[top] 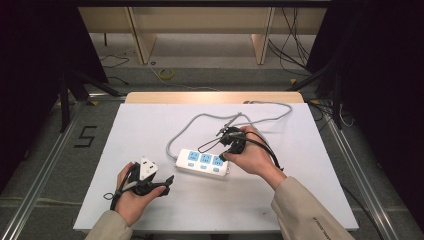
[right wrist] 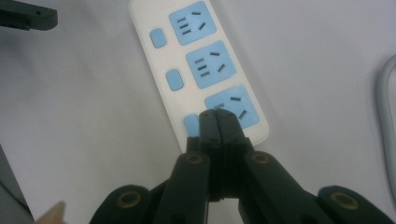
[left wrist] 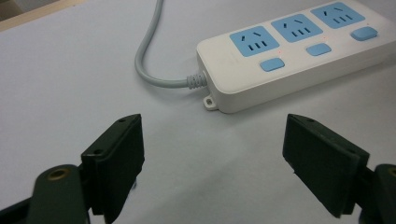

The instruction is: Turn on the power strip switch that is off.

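white table carries a power strip. right gripper, jaws pressed together, hangs over its end socket. left gripper rests nearby, jaws apart.

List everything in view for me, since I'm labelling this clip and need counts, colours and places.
power strip: one, white with three blue sockets and three blue switches, middle of the table.
strip cable: one, grey, loops from the strip's left end toward the table's far edge.
table: one, white top.
floor cables: several, dark, beyond the table on the right.
floor mark: one, black, shaped like a 5, left of the table.
left gripper: one, black, jaws open, near left of the strip.
right gripper: one, black, jaws shut, tips over the strip's end socket and switch.
sleeves: two, beige, bottom edge.
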`<state>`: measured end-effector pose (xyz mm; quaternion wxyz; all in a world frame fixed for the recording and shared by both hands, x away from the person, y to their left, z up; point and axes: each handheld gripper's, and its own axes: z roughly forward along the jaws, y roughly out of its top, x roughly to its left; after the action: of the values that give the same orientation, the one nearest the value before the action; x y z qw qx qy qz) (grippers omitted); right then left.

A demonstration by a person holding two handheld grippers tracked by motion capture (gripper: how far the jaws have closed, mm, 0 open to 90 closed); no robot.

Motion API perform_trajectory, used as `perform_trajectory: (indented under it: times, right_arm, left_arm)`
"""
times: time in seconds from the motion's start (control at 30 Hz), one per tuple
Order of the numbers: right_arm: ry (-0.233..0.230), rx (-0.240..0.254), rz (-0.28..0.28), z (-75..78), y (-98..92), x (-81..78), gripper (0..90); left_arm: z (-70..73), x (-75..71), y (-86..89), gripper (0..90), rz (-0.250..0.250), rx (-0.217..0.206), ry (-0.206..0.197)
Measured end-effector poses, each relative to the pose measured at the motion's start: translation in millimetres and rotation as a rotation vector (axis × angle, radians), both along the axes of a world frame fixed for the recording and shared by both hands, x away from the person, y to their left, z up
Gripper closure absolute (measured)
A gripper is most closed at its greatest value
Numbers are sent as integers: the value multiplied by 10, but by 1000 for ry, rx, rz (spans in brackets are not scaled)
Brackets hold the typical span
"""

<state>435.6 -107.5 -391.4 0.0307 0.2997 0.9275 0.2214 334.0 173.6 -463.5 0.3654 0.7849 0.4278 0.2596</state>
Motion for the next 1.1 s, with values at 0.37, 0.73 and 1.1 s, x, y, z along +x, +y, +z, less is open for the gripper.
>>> perform_trajectory:
  times: [0.37,0.73,1.1]
  right_arm:
    - [11,-4,11,-43,82,12,900]
    - [20,-15,17,-81,186,13,900]
    - [40,-48,20,-173,277,37,900]
  left_arm:
    - [2,-1,-2,205,-1,-2,-2]
    - [5,-3,-4,206,-3,-4,-2]
    - [4,-4,-3,207,-2,-4,-2]
